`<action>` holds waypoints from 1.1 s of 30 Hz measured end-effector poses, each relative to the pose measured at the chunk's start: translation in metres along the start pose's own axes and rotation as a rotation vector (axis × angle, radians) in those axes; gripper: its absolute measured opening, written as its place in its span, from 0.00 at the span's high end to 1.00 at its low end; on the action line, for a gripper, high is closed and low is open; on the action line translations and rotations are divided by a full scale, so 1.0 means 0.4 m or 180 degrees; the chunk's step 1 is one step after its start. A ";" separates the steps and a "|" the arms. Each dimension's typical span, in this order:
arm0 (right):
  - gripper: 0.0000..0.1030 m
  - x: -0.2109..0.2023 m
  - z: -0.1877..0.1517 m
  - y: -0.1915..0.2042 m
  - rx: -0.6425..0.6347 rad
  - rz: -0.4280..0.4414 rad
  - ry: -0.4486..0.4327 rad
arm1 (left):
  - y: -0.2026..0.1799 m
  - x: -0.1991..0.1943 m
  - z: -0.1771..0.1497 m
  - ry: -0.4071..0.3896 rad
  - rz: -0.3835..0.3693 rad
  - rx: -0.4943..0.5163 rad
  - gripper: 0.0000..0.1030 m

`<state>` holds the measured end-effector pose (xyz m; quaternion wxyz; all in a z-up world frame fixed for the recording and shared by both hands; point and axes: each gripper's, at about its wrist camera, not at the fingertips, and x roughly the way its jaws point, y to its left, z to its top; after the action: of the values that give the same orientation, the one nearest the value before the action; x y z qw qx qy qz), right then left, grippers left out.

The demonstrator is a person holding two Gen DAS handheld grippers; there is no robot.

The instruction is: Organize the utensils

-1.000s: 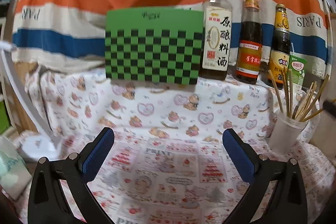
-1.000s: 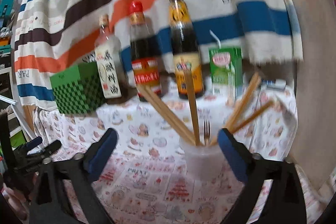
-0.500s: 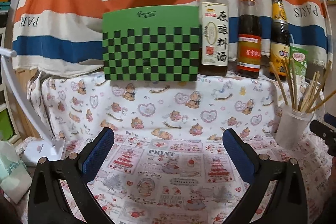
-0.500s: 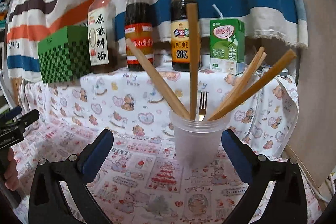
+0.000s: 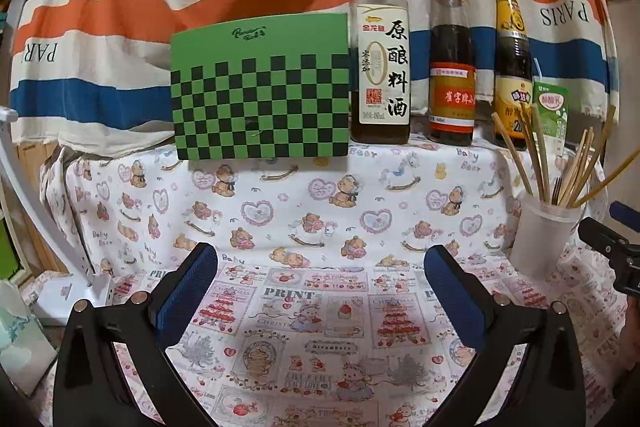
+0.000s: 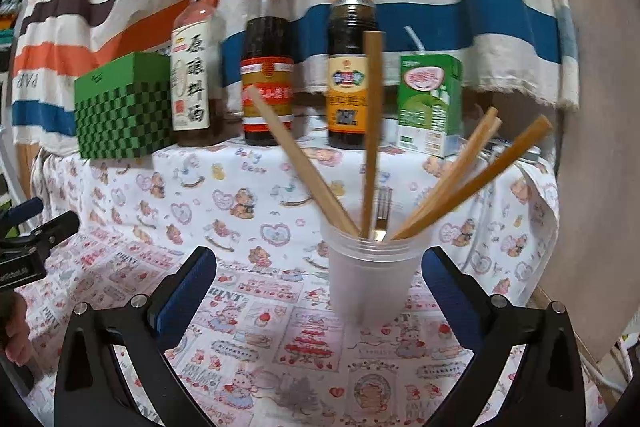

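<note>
A translucent plastic cup [image 6: 370,279] stands on the patterned tablecloth and holds several wooden chopsticks [image 6: 306,171] and a small metal fork [image 6: 382,213]. My right gripper [image 6: 320,285] is open, its blue pads on either side of the cup's base, a little in front of it. The cup also shows at the right in the left wrist view [image 5: 542,239]. My left gripper [image 5: 320,287] is open and empty over the bare cloth, far left of the cup.
A green checkered box [image 5: 260,105] stands at the back with three sauce bottles [image 5: 450,67] and a green drink carton [image 6: 432,103] to its right. A white lamp base [image 5: 68,293] sits at the left edge. A wall [image 6: 592,131] is close on the right.
My right gripper has moved closer to the cup, which now sits between its open fingers. My left gripper has pulled back and tilted slightly, still open.
</note>
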<state>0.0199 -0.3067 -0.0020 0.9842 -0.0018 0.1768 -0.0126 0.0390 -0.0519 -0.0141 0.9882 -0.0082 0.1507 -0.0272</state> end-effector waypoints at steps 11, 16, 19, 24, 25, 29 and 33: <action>0.00 -0.007 0.001 -0.002 -0.0020 -0.0228 -0.0012 | -0.024 -0.002 0.001 -0.0013 -0.0025 0.0123 0.00; 0.00 -0.003 0.002 0.006 -0.0077 -0.0173 0.0011 | -0.021 0.000 0.001 0.0001 -0.0026 0.0117 0.00; 0.00 -0.005 0.001 -0.001 -0.0026 -0.0172 0.0005 | -0.015 0.005 0.001 0.0026 -0.0039 0.0088 0.00; 0.00 -0.002 0.001 -0.002 -0.0022 -0.0168 0.0015 | -0.008 0.006 0.000 0.0038 0.0011 0.0047 0.00; 0.00 0.001 0.001 -0.003 -0.0026 -0.0157 0.0024 | -0.012 0.006 -0.001 0.0034 0.0017 0.0070 0.00; 0.00 0.003 0.000 0.000 -0.0033 -0.0216 0.0047 | -0.027 0.009 0.000 0.0054 -0.0020 0.0166 0.00; 0.00 0.002 0.000 -0.001 -0.0026 -0.0195 0.0039 | -0.024 0.015 0.000 0.0081 -0.0009 0.0140 0.00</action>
<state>0.0205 -0.3073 -0.0023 0.9822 -0.0111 0.1827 -0.0421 0.0442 -0.0617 -0.0155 0.9861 0.0137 0.1627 -0.0321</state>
